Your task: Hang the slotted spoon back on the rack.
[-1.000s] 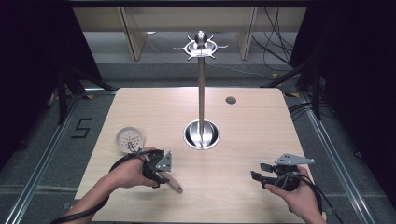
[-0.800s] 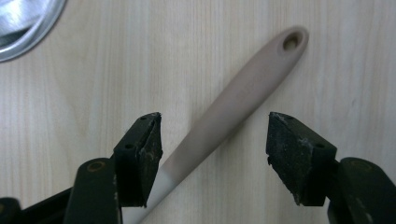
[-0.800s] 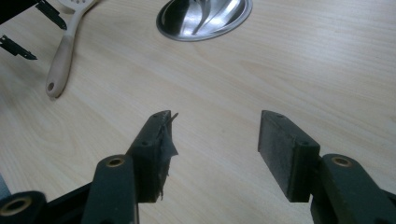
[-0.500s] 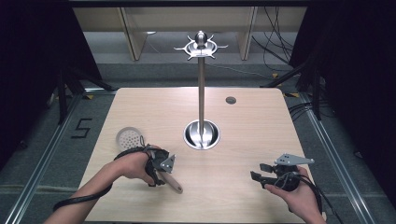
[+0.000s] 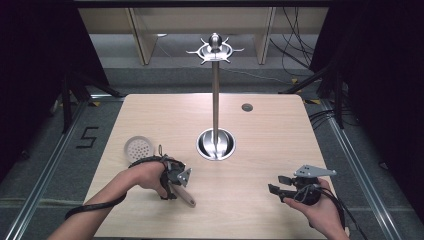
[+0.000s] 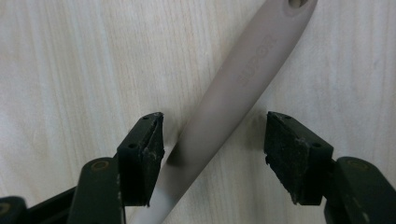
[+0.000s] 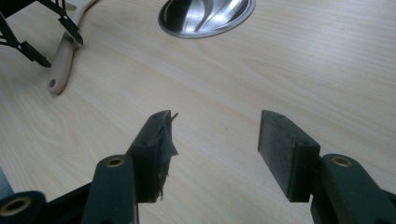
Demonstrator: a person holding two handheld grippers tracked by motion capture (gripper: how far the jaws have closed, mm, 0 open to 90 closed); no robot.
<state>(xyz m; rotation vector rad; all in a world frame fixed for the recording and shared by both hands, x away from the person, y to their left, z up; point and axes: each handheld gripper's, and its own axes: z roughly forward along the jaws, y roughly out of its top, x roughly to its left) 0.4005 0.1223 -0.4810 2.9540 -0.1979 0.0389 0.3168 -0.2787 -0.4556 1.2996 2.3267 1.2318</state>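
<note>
The left tongs (image 6: 210, 154) are spread apart astride the spoon handle (image 6: 233, 93), having just narrowed slightly; the right tongs (image 7: 212, 154) are held apart above the bench (image 7: 303, 70).

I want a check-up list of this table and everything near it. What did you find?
Surface: pale wooden table, flat and dry.
Job's things: skimmer spoon; beige handle lies flat between the left hand-held gripper's open jaws, its round strainer head farther back.
Clutter: tall metal stand on a round base; a small dark disc.
Grippers: right hand-held gripper open, over bare wood.
Cables: one trails from the left gripper; more lie behind the table.
Surroundings: grey floor with a "5"; dark curtains.
</note>
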